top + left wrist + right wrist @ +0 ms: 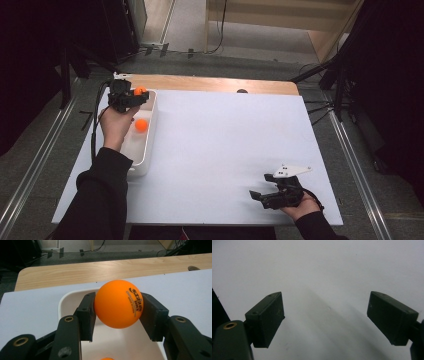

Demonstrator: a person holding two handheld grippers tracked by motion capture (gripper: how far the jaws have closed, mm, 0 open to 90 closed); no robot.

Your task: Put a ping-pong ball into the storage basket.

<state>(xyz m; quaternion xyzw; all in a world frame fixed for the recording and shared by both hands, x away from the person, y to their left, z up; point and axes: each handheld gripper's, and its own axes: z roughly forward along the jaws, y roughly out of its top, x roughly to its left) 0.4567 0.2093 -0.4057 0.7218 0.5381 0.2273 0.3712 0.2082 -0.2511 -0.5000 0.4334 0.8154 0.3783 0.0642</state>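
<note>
A white bin (148, 145) sits at the left edge of the white table sheet (225, 150), and one orange ball (141, 125) lies inside it. A second orange ball (118, 303) hangs above the bin's far end, clenched between the pads of the left gripper (118, 310). That makes two balls, one bin. The right gripper (325, 315) rests near the table's front right corner, jaws spread wide with nothing between them.

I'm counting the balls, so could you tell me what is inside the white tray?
One orange ball lies in the white tray; the left gripper holds another ball above it. The forearm covers its near end.
</note>
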